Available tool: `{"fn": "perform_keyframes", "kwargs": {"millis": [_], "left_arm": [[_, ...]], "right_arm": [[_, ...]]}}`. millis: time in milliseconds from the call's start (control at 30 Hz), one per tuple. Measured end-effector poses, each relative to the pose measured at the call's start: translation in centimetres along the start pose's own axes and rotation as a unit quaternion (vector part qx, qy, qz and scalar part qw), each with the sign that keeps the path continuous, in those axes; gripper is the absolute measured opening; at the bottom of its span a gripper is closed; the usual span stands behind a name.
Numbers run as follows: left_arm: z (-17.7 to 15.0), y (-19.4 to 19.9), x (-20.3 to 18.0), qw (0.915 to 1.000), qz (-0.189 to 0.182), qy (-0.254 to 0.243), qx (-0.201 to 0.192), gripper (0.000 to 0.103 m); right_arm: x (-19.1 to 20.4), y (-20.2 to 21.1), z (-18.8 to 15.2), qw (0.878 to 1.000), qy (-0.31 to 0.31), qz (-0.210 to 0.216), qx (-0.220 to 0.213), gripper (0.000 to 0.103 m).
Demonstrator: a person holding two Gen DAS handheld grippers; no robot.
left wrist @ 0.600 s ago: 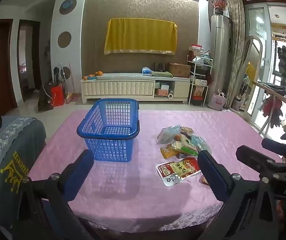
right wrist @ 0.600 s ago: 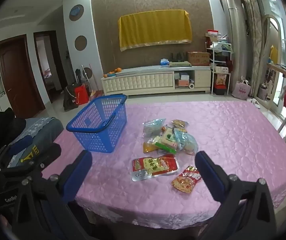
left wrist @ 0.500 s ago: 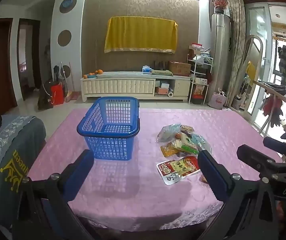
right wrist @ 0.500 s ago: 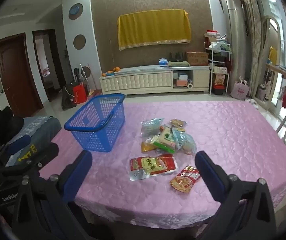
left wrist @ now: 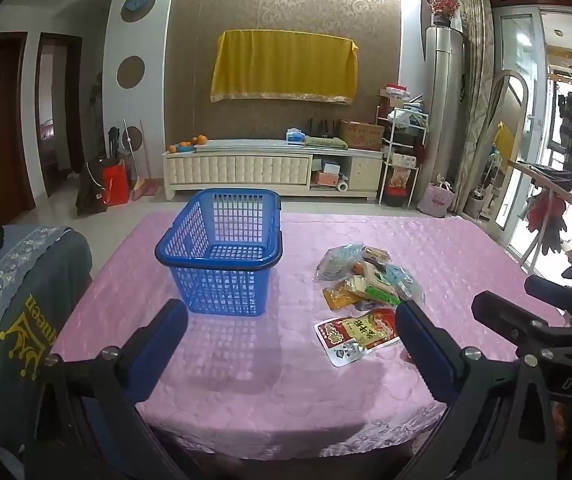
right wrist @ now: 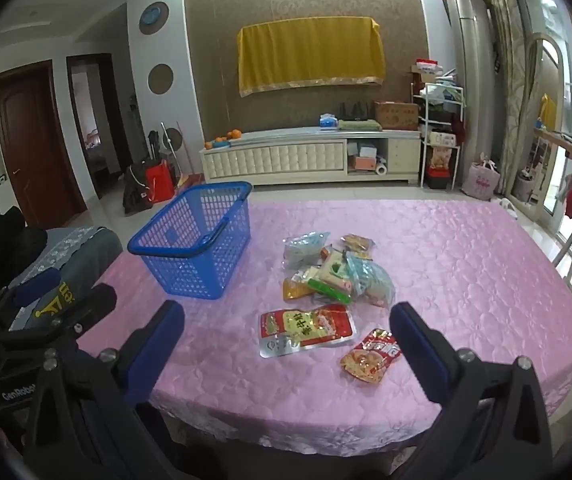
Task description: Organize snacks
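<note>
A blue plastic basket [left wrist: 222, 252] [right wrist: 194, 244] stands empty on the pink table, left of centre. A heap of snack packets [left wrist: 366, 276] [right wrist: 334, 272] lies to its right. A large red packet [left wrist: 356, 334] [right wrist: 306, 330] lies nearer me, and a small red-orange packet [right wrist: 372, 356] lies at its right. My left gripper [left wrist: 290, 340] is open and empty, above the table's near edge. My right gripper [right wrist: 286, 338] is open and empty, also above the near edge, with both red packets between its fingers in view.
The pink tablecloth [left wrist: 446, 252] [right wrist: 466, 260] covers the table. A grey cushioned chair [left wrist: 18, 312] [right wrist: 66, 252] stands at the table's left side. A white TV cabinet [left wrist: 274, 168] stands across the room. A drying rack with clothes [left wrist: 558, 216] stands at the right.
Both grippers have drifted slightly back and up from the table; the basket and packets appear a little farther away. Nothing on the table has moved.
</note>
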State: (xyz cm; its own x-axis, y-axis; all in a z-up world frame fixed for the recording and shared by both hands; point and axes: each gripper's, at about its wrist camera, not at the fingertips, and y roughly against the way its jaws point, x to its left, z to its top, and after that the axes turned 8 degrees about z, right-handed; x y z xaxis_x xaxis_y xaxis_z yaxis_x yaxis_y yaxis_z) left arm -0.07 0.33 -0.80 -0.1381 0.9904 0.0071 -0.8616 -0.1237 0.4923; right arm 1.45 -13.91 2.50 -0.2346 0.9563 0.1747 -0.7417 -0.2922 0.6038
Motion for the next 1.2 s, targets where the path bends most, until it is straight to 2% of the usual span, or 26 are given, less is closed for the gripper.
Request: {"fn": "perform_keyframes", "kwargs": {"millis": [233, 1200], "left_arm": [[-0.06, -0.35, -0.02, 1.0000, 0.000, 0.001, 0.007, 0.103], [0.27, -0.29, 0.34, 0.9999, -0.001, 0.000, 0.012, 0.103]], "right_arm": [[0.04, -0.43, -0.11, 1.000, -0.001, -0.014, 0.003, 0.103], [-0.06, -0.45, -0.08, 1.000, -0.007, 0.000, 0.014, 0.103]]}}
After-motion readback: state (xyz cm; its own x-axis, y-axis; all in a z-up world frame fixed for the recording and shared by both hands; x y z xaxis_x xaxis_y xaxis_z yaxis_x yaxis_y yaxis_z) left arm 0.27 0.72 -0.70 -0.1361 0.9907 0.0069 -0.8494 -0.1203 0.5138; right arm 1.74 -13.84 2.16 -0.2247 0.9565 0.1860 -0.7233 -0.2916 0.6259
